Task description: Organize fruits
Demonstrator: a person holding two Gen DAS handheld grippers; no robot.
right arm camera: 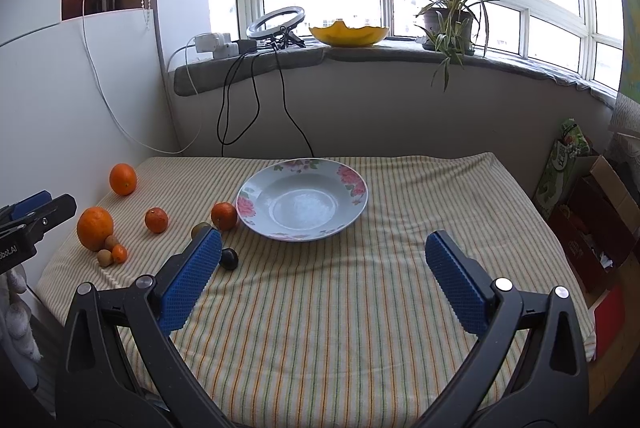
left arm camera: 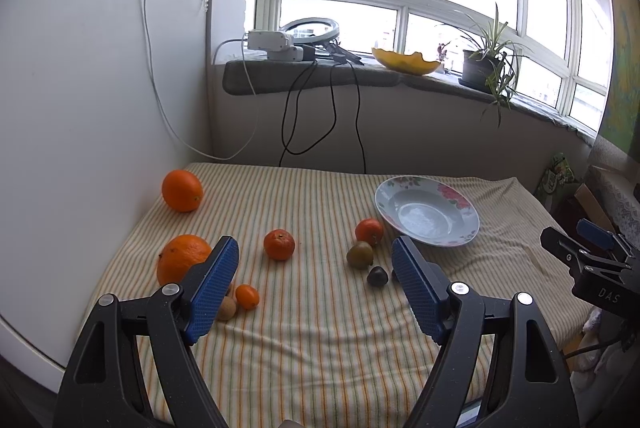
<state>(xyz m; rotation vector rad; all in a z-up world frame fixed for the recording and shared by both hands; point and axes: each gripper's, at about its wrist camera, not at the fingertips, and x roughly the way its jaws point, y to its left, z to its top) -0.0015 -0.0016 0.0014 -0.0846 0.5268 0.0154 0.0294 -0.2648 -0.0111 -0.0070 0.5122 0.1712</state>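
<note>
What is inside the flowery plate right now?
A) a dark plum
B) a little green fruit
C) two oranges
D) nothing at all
D, the flowery plate holds nothing: its pale blue middle is bare, and the fruits, like the nearest mandarin by its rim, all lie on the striped cloth outside it.

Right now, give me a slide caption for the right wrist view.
Open right gripper over a striped cloth, empty flowered plate ahead, fruits scattered left.
</note>
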